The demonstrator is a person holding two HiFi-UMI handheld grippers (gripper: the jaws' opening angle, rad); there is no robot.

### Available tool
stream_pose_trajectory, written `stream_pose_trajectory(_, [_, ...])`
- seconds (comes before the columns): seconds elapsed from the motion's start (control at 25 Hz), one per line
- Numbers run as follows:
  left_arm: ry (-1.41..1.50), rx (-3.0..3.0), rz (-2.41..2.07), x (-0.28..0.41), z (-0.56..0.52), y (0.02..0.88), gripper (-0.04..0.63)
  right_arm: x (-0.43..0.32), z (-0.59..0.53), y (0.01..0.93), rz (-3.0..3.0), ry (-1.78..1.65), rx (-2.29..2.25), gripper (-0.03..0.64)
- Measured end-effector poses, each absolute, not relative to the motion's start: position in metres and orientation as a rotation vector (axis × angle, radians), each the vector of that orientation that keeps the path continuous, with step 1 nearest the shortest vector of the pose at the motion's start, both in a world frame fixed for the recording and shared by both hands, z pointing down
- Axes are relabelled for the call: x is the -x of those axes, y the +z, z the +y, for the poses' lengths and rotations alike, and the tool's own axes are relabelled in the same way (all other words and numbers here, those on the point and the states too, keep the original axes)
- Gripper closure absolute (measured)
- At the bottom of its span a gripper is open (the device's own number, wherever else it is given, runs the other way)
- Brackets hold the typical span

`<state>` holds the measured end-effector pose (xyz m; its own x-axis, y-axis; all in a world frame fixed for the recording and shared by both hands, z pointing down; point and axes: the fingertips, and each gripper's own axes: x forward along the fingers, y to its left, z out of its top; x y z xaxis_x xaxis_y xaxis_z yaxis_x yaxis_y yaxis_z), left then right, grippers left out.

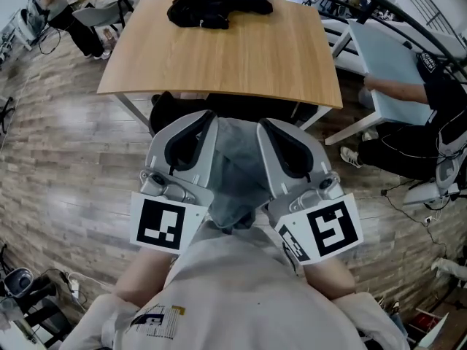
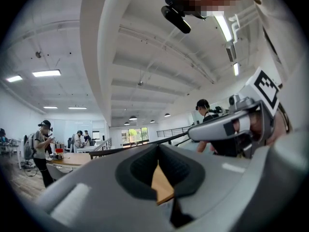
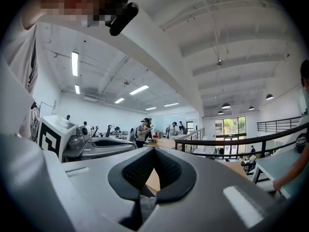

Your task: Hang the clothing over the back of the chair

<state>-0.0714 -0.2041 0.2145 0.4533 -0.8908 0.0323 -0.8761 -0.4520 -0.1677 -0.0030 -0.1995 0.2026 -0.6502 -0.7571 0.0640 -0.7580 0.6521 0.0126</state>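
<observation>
Nearest: both grippers pulled in close to operator's chest, side by side, jaws pointing far. L gripper [image 1: 201, 126]: jaws together, tips touching in its own view, pale cloth strip low in the slot, so I read it as clamped on the grey garment [image 1: 237, 177]. R gripper [image 1: 271, 130]: same, tips together, grey fabric clearly down in the slot between the pads. Garment hangs bunched between the two grippers, low, not spread. Step in hand, imo: garment picked up and carried, hang not started. Just beyond the grippers, a dark chair [image 1: 166, 111] sits at the near edge of the wooden table [image 1: 219, 57]; mostly hidden by the gripper bodies, can't tell which part is the back or which way it faces. Next move needs: lift both grippers and pull them apart L/R to open the cloth, bring it over the chair back, lower so it drapes both sides, then open jaws. Risks: cloth bunched so it may land as a lump and slide off; table edge is right beside the chair, little room on the far side. Further out: black clothing pile [image 1: 215, 9] at the table's far edge, not in the way. Seated person [image 1: 430, 122] at a pale table [image 1: 387, 57] far R, another person [image 1: 62, 9] far L, both well apart from the work.
</observation>
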Motion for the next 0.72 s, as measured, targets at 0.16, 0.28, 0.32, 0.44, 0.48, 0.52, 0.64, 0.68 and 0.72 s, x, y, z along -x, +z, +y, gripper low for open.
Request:
stream_pose_trajectory(0.16, [-0.176,2.555,1.592,0.08,-0.201,0.213,0.595,0.011,-0.198,0.203,-2.802,0.022,-1.258,0.617])
stream_pose_trajectory(0.28, [-0.171,2.549,1.607,0.088,-0.202,0.214,0.595,0.02,-0.198,0.205,-2.805,0.023,-1.236,0.617])
stream_pose_trajectory(0.32, [-0.17,2.548,1.611,0.09,-0.202,0.215,0.595,0.023,-0.199,0.206,-2.806,0.022,-1.229,0.617])
stream_pose_trajectory(0.44, [-0.171,2.543,1.622,0.095,-0.203,0.217,0.595,0.029,-0.201,0.207,-2.808,0.019,-1.213,0.617])
stream_pose_trajectory(0.48, [-0.17,2.542,1.625,0.097,-0.204,0.217,0.595,0.031,-0.201,0.207,-2.809,0.017,-1.209,0.617])
stream_pose_trajectory(0.52, [-0.169,2.541,1.628,0.098,-0.203,0.217,0.595,0.032,-0.201,0.208,-2.81,0.016,-1.206,0.617])
stream_pose_trajectory(0.64, [-0.17,2.536,1.63,0.102,-0.202,0.216,0.595,0.036,-0.199,0.208,-2.811,0.014,-1.197,0.617])
stream_pose_trajectory(0.68, [-0.17,2.535,1.63,0.103,-0.201,0.216,0.595,0.037,-0.198,0.208,-2.811,0.013,-1.194,0.617])
stream_pose_trajectory(0.72, [-0.171,2.534,1.63,0.103,-0.2,0.216,0.595,0.038,-0.197,0.208,-2.811,0.013,-1.191,0.617])
